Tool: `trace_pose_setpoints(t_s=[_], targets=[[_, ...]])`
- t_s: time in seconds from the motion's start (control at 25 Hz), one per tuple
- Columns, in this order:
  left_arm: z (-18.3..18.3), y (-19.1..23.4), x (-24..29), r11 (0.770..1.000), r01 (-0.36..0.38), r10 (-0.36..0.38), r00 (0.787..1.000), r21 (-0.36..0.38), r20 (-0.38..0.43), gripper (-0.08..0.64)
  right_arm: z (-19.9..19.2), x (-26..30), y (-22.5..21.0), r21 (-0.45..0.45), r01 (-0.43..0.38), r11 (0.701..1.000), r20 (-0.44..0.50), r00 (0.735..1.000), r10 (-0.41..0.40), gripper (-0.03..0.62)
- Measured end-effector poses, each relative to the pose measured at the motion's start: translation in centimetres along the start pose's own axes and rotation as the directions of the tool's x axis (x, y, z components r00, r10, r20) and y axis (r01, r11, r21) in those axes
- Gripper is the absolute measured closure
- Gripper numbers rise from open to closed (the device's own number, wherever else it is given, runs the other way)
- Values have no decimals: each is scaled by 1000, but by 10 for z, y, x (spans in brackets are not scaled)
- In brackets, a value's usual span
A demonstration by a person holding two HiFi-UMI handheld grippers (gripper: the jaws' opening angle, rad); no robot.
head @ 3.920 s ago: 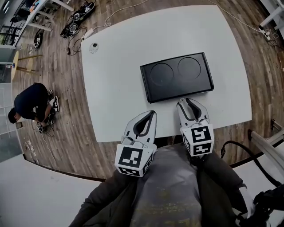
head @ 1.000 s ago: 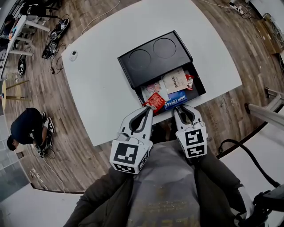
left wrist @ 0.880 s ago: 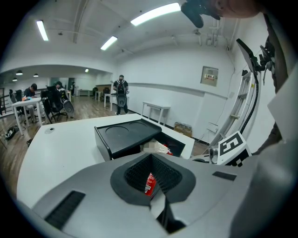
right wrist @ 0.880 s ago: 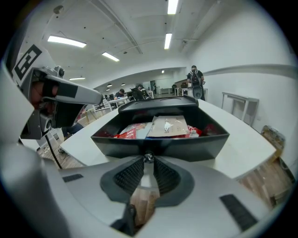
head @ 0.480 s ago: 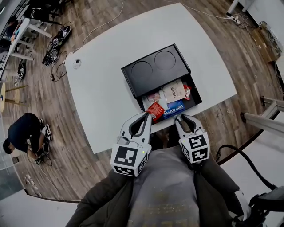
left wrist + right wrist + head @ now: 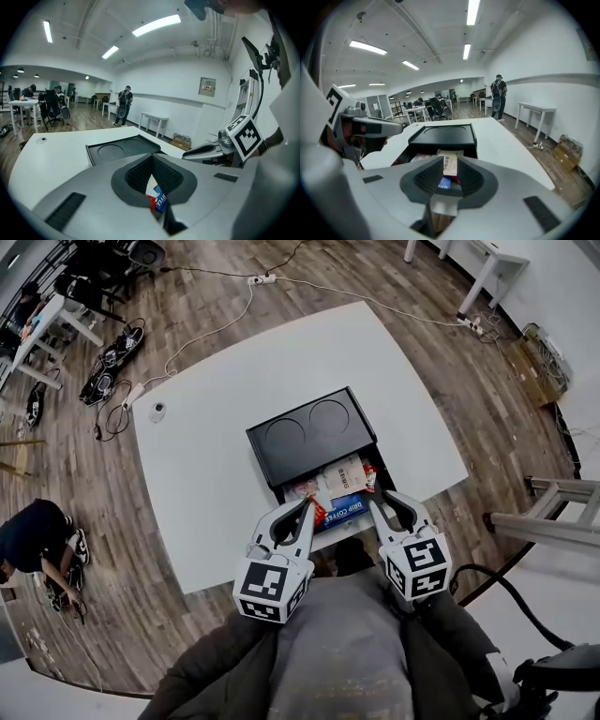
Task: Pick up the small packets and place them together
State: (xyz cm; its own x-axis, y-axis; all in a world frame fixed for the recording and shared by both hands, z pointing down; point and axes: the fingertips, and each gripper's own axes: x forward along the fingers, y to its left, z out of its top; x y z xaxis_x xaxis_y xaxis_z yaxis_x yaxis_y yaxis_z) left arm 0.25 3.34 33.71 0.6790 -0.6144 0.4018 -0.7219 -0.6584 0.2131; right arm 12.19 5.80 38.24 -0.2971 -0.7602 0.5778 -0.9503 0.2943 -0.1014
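Note:
A black box [image 6: 300, 437] on the white table [image 6: 206, 474] has its drawer [image 6: 380, 486] pulled out toward me. Inside lie a tan packet [image 6: 342, 474], a blue coffee packet [image 6: 342, 509], a pinkish packet [image 6: 300, 489] and a red packet [image 6: 319, 514]. My left gripper [image 6: 307, 504] is shut, tips touching, just over the drawer's front left beside the red packet, holding nothing. My right gripper [image 6: 382, 498] hovers at the front right, jaws partly open and empty. The right gripper view shows the tan packet [image 6: 449, 164] and blue packet [image 6: 444, 183] through the gap.
A small round object [image 6: 157, 411] sits at the table's far left corner. A person [image 6: 33, 540] crouches on the wooden floor to the left among cables. A metal frame [image 6: 544, 512] stands to the right. The table's near edge lies under both grippers.
The drawer, shut in the oldest frame, has stood open for the last second. The head view has drawn back, so the table looks smaller. Both grippers stay at the drawer's front.

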Motion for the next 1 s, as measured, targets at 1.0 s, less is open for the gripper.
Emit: trace_pose_setpoints(t_s=[1.0], targets=[[-6, 59, 30, 992, -97, 90, 993, -86, -81, 557, -4, 95, -24, 80, 11, 997, -355, 935, 18, 472]])
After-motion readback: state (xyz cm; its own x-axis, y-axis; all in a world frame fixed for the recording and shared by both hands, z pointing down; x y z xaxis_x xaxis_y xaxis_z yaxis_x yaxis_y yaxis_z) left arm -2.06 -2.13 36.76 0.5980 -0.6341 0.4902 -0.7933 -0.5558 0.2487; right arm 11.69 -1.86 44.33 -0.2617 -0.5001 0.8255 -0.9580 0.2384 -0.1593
